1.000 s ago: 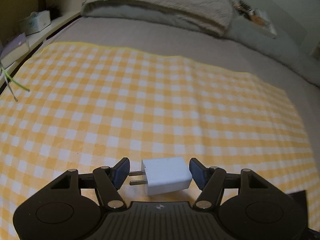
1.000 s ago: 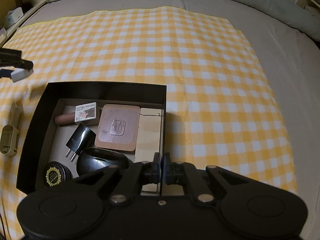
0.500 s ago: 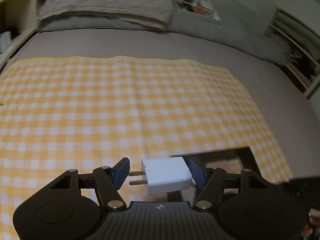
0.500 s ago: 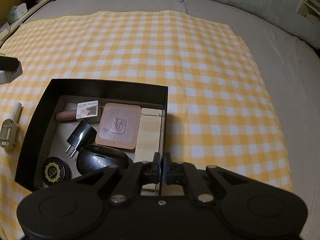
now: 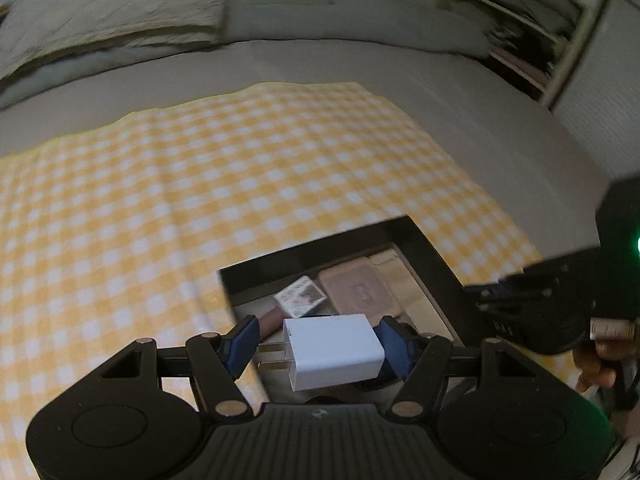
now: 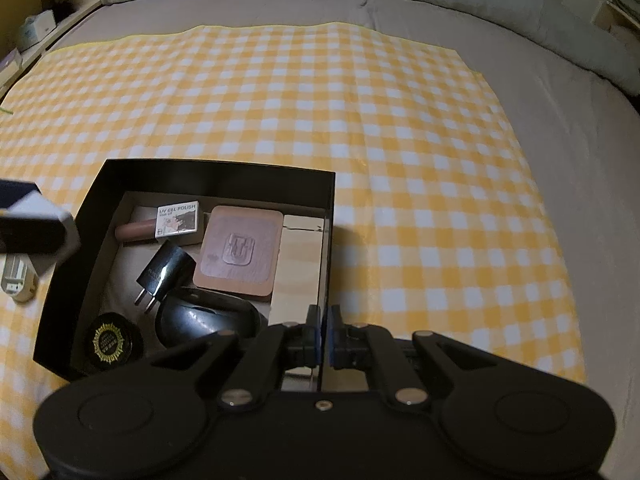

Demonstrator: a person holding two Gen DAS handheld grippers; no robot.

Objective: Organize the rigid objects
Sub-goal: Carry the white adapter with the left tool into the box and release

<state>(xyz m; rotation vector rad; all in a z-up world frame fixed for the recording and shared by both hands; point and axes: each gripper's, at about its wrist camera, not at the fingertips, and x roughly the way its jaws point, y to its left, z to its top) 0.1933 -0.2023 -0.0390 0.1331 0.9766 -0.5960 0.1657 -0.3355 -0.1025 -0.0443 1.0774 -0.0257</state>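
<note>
My left gripper (image 5: 318, 340) is shut on a white charger plug (image 5: 334, 350), its prongs against the left pad, held above the near left part of the black box (image 5: 316, 240). In the right wrist view the plug (image 6: 40, 208) hangs at the box's left wall. The right gripper (image 6: 324, 332) is shut on the thin right wall of the black box (image 6: 216, 168). Inside lie a gel polish carton (image 6: 178, 220), a pink tube (image 6: 134, 230), a black charger (image 6: 166, 270), a brown square case (image 6: 240, 254), a wooden block (image 6: 300, 264), a black rounded object (image 6: 208, 318) and a round black jar (image 6: 114, 344).
The box sits on a yellow checked cloth (image 6: 400, 160) spread over a grey bed. A small white device (image 6: 18, 280) lies on the cloth left of the box. Pillows (image 5: 120, 20) line the far side. A person's hand (image 5: 600, 360) holds the right gripper's body (image 5: 540, 300).
The left gripper has swung right with the white plug and rolled, so the box now lies under it. In the right view the plug has come closer to the box. The right gripper kept still.
</note>
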